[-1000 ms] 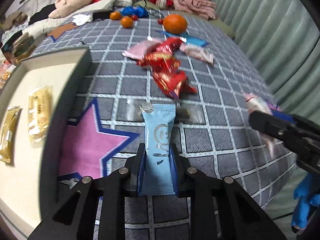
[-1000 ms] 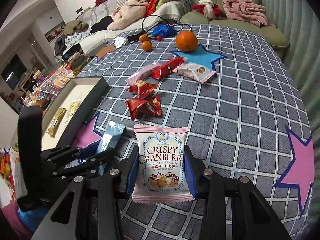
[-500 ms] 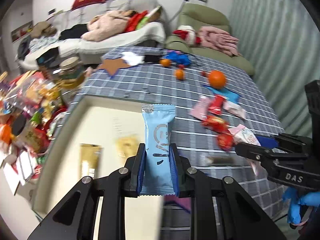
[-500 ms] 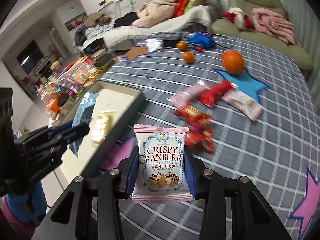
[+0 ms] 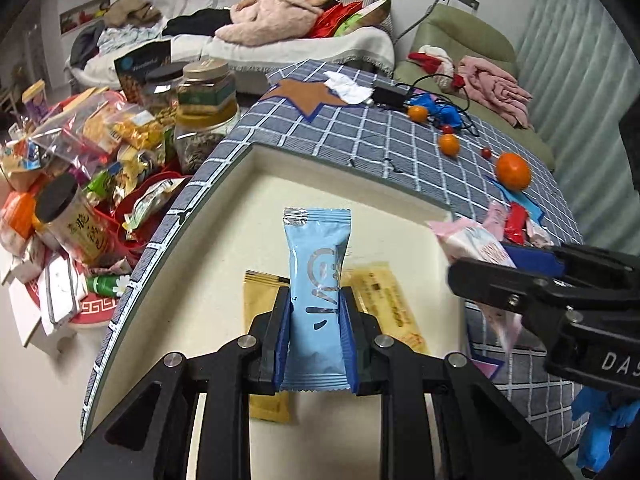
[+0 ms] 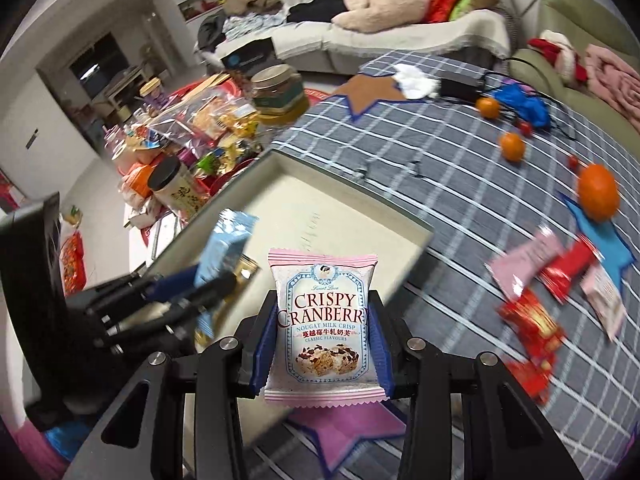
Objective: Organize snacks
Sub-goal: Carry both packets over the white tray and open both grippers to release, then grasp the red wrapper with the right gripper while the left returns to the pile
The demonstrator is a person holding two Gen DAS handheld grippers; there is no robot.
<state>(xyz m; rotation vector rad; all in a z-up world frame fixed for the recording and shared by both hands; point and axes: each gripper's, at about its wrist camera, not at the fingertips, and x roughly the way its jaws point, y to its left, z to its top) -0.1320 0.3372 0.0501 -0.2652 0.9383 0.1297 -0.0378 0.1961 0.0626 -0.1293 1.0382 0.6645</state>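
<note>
My left gripper (image 5: 314, 312) is shut on a light blue snack packet (image 5: 318, 280), held upright above the cream tray (image 5: 256, 200). Two yellow packets (image 5: 384, 304) lie in the tray beneath it. My right gripper (image 6: 322, 320) is shut on a pink Crispy Cranberry packet (image 6: 322, 324), held over the tray's near right edge (image 6: 412, 252). The right gripper also shows in the left wrist view (image 5: 500, 268), and the left gripper in the right wrist view (image 6: 212, 276). Red and pink packets (image 6: 536, 312) lie on the checked cloth to the right.
Jars and bagged snacks (image 5: 100, 152) crowd the low table left of the tray. Oranges (image 5: 513, 171), a cable and a blue bag (image 5: 440, 106) lie at the far end of the checked table. A sofa with clothes (image 5: 280, 16) stands behind.
Both grippers have swung left from the loose packets on the cloth to over the tray, each still holding its packet.
</note>
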